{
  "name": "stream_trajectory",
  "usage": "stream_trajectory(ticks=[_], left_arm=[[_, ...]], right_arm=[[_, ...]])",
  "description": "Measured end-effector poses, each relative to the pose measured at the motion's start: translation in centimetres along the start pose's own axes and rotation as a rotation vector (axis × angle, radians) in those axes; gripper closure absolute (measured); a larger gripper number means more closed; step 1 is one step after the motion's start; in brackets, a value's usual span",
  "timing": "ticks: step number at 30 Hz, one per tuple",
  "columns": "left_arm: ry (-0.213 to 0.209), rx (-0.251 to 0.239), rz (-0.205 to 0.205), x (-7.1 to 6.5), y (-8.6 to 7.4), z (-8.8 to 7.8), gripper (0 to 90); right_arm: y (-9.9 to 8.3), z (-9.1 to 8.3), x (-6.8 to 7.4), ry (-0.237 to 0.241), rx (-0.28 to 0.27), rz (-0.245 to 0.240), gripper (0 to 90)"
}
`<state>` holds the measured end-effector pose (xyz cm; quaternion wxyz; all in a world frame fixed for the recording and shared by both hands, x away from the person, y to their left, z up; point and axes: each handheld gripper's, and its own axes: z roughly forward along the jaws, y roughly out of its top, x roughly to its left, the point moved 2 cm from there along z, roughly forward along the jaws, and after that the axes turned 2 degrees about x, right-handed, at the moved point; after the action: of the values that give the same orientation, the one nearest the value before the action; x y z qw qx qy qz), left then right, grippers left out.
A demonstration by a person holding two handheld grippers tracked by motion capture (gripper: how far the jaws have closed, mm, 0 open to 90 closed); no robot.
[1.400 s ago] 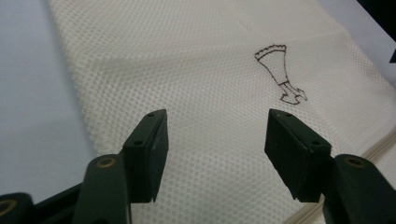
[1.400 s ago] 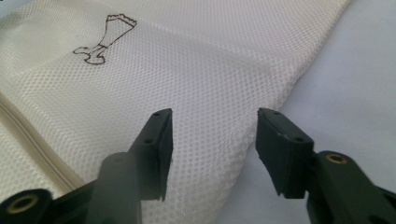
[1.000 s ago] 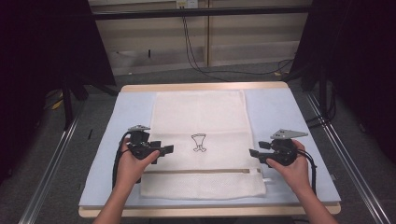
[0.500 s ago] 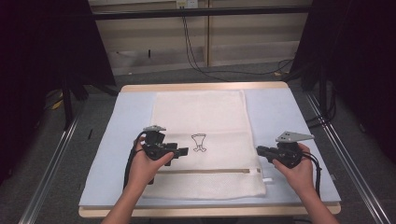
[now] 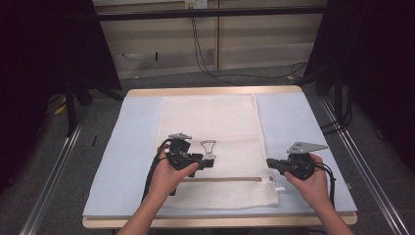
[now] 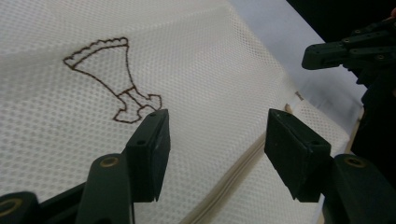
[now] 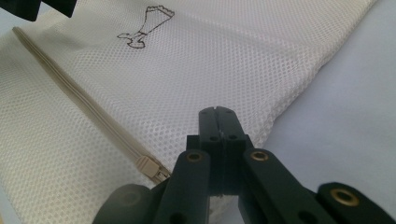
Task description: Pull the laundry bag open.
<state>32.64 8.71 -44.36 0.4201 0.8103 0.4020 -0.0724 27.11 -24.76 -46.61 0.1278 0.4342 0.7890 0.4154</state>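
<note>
On the counter (image 5: 122, 147), the right claw (image 7: 218, 122) sits clenched at the near right edge of a white mesh laundry bag (image 5: 215, 127), apparently pinning the cloth by the zipper pull (image 7: 150, 166) so the bag stays put, though the pads meet so tightly that whether any mesh is caught between them cannot be made out. Farther along the zipper (image 6: 233, 172), the left claw (image 6: 215, 140) hangs released with nothing between its jaws, the zipper and an embroidered emblem (image 6: 112, 77) just beyond, seemingly lining up for a second hold; the bag's far end is cut off in both gripper views.
</note>
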Motion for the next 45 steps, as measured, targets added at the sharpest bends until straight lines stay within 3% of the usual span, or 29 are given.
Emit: stream_trajectory(ticks=[14,19,22,32,39,45], left_arm=[[-0.106,0.06,-0.021,-2.7,0.4,3.1,47.6],[-0.111,0.065,-0.025,-3.4,0.6,3.9,49.9],[-0.14,0.075,-0.032,-3.8,0.5,4.4,51.8],[-0.15,0.107,-0.055,-4.9,0.3,6.2,55.7],[-0.153,0.126,-0.068,-6.0,0.2,7.5,56.1],[-0.16,0.168,-0.076,-6.5,0.0,8.9,57.6]], right_arm=[[-0.7,0.1,0.7,0.021,0.021,-0.021,90.0],[-1.0,-0.2,0.7,0.013,0.018,-0.026,90.0],[-1.2,-0.3,0.6,0.005,0.021,-0.027,90.0],[-2.4,-0.4,0.6,-0.015,0.059,-0.077,90.0],[-2.5,-1.0,0.5,0.006,0.009,-0.048,90.0],[-2.8,-0.5,0.8,0.014,0.021,-0.095,90.0]])
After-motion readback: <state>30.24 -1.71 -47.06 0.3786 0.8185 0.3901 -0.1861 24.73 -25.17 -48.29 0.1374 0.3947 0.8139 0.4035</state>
